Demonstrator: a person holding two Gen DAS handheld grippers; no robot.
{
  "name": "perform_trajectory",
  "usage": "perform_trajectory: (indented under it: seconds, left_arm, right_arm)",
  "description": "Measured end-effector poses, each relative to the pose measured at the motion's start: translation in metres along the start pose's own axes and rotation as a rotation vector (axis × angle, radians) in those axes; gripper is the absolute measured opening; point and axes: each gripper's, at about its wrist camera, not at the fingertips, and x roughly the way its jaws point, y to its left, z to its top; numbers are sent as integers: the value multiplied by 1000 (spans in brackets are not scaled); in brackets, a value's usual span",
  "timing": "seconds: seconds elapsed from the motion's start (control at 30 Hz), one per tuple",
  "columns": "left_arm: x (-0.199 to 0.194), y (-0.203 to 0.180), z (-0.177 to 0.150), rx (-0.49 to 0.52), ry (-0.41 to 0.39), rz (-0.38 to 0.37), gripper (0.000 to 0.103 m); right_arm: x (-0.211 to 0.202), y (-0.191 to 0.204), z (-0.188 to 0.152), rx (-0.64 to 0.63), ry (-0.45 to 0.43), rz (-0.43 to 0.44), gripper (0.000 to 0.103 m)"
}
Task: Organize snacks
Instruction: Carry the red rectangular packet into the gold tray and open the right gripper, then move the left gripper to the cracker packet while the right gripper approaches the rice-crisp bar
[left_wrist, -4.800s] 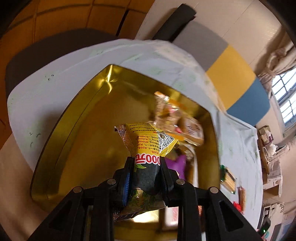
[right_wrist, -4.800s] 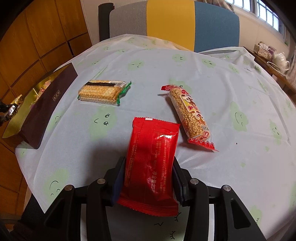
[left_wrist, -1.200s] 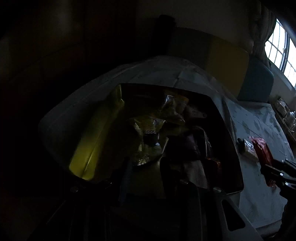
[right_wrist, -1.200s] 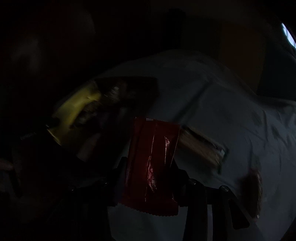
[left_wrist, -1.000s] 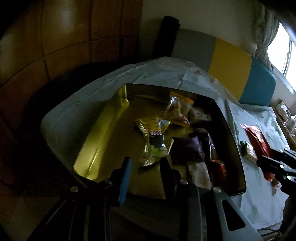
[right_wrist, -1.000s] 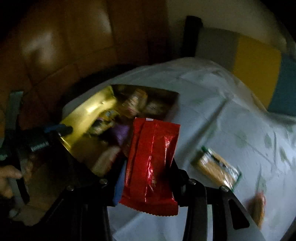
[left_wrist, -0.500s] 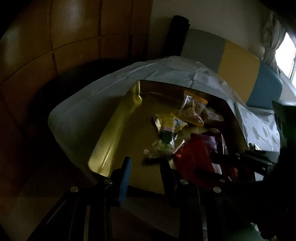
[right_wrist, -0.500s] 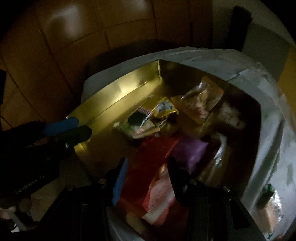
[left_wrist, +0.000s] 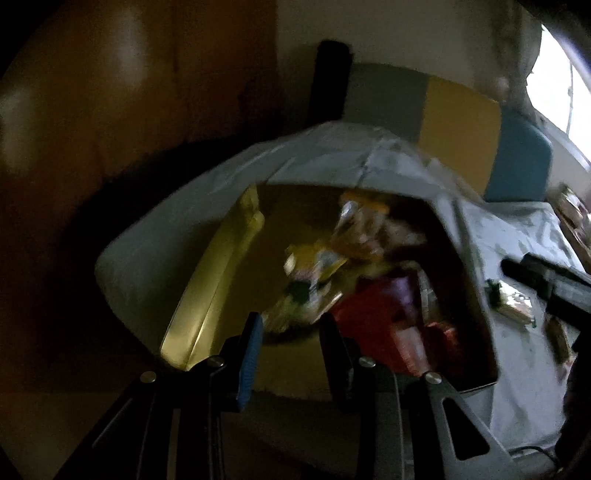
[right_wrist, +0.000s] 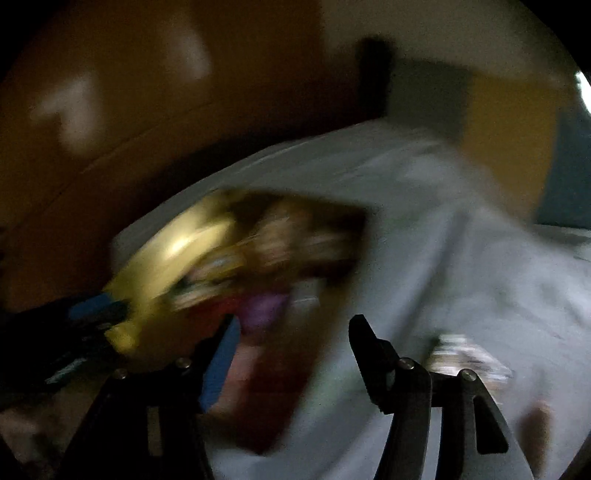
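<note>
1. your right gripper (right_wrist: 291, 343) has its jaws spread, having just been opening; nothing is pinched between them. the view is badly smeared.
2. the red packet (left_wrist: 373, 325) lies inside the gold tin (left_wrist: 207, 306), at its near right part, against a purple packet (left_wrist: 404, 291). task's thing is delivered, by my reading.
3. your left gripper (left_wrist: 291, 332) hangs over the tin's near edge with its jaws empty and a narrow gap between them; pads are not touching.
4. relation that matters next: the wafer packet (left_wrist: 511, 306) lies on the tablecloth (left_wrist: 517, 236) just right of the tin's right wall, below your right gripper's dark fingers as the left view shows them. right hand is the nearer one. its long axis looks to run left-near to right-far, but blur makes that uncertain.
5. materials: tin is glossy metal with straight upright walls; packets are crinkly foil and clear film, thin, flat, likely to slide; the cloth is pale with a faint print.
</note>
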Motion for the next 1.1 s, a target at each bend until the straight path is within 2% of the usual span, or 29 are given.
perform_trajectory:
  seconds: [0.03, 0.1, 0.2, 0.33, 0.47, 0.73, 0.93, 1.1]
  left_arm:
    - [-3, -5, 3, 5, -13, -20, 32]
    - [-3, -16, 7, 17, -19, -47, 32]
    - [-1, -34, 5, 48, -3, -80, 32]
    - [-1, -53, 1, 79, 8, -105, 32]
    - [-3, -67, -2, 116, 13, -108, 32]
    - [-10, -81, -4, 155, 6, -131, 32]
    - [-15, -103, -3, 217, 8, -178, 32]
    - [-16, -129, -4, 281, 11, -225, 32]
  right_arm:
    - [-10, -19, 0, 74, -34, -39, 62]
    - [-19, -50, 0, 176, -22, -95, 67]
    - [-25, -81, -6, 220, 4, -219, 68]
    - [-25, -107, -26, 274, 42, -299, 68]
    - [-28, -124, -33, 316, 33, -322, 68]
    - [-40, -136, -42, 241, 43, -316, 68]
    - [-45, -149, -60, 162, 111, -288, 71]
    - [-56, -168, -76, 79, 188, -298, 73]
